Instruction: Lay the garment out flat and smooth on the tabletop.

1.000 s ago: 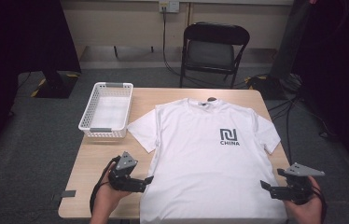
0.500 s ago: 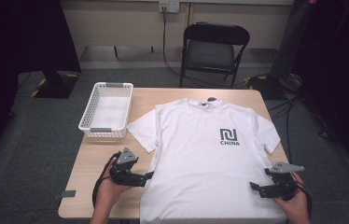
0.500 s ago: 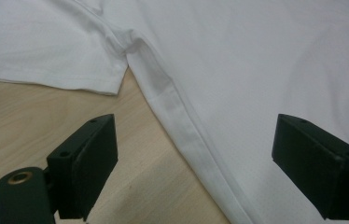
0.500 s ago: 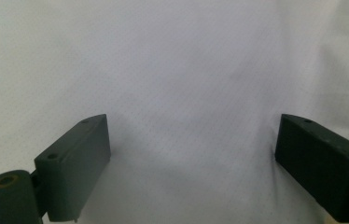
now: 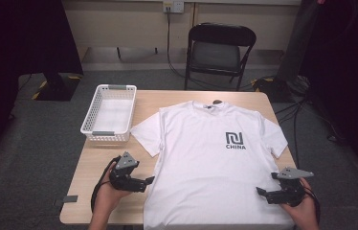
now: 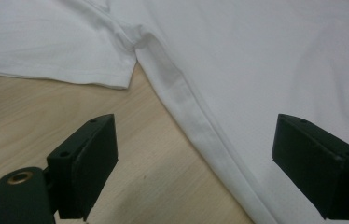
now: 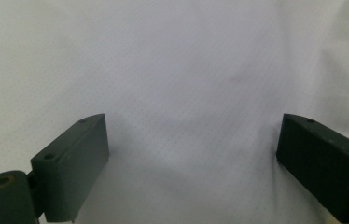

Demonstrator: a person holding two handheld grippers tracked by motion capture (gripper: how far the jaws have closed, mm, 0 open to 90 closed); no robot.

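A white T-shirt [image 5: 215, 163] with a dark "CHINA" logo lies flat, front up, on the wooden table [image 5: 95, 163]. My left gripper [image 5: 149, 180] is open at the shirt's left side seam, low over the table. In the left gripper view its jaws straddle the shirt's side hem [image 6: 200, 126], below the sleeve [image 6: 56, 56]. My right gripper [image 5: 261, 193] is open over the shirt's lower right part. In the right gripper view white cloth [image 7: 177, 93] lies between the spread jaws.
A white plastic basket [image 5: 109, 112] stands at the table's left rear, beside the shirt's sleeve. A black folding chair [image 5: 218, 52] stands behind the table. The table's front edge is close to both hands.
Both grippers have moved inward toward the shirt. The right one has come from off the shirt's right edge onto the cloth. The shirt has not moved.
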